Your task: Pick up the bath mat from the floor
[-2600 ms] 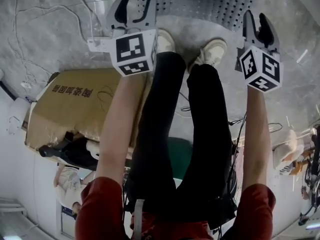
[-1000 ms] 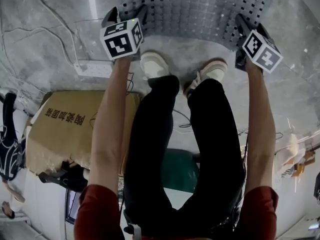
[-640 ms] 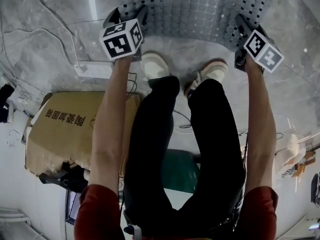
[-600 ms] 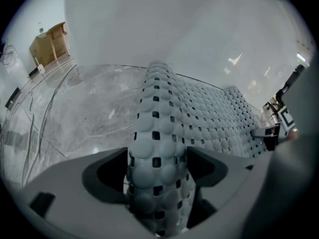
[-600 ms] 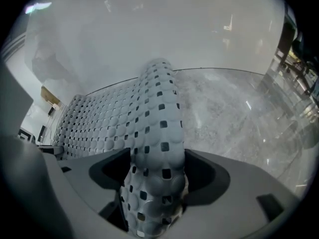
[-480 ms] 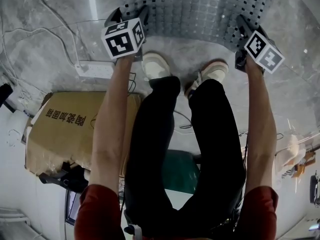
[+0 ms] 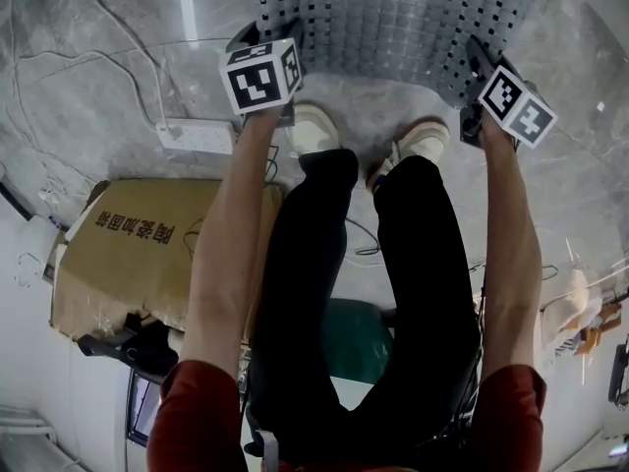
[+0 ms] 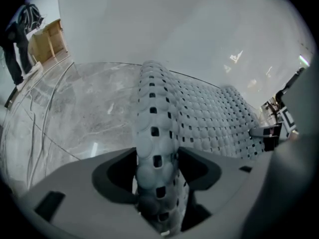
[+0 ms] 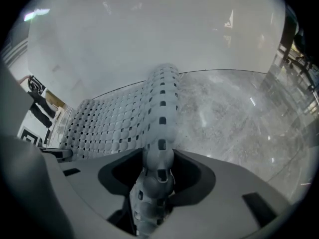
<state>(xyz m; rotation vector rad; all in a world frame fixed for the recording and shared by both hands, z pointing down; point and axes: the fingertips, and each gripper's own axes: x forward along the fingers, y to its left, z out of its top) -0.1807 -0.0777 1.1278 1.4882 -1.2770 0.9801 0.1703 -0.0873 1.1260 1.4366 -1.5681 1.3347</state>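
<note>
The bath mat (image 7: 393, 18), pale grey and studded with square holes, lies on the marble floor ahead of the person's feet. My left gripper (image 7: 265, 35) is at its near left corner and my right gripper (image 7: 475, 55) at its near right corner. In the left gripper view the mat's edge (image 8: 154, 133) stands up as a fold between the closing jaws of the left gripper (image 8: 157, 171), which press on it. The right gripper view shows the same: a raised fold of mat (image 9: 162, 128) pinched in the closing right gripper (image 9: 158, 176).
The person's two pale shoes (image 7: 313, 131) (image 7: 423, 141) stand just behind the mat's near edge. A white power strip (image 7: 197, 136) with cables lies to the left, a cardboard box (image 7: 138, 244) behind it. Clutter and cables sit at the far right (image 7: 580, 313).
Both grippers came down from above the shoes to the mat's near edge. In the last half second the left gripper shifted slightly right; the right one stayed put.
</note>
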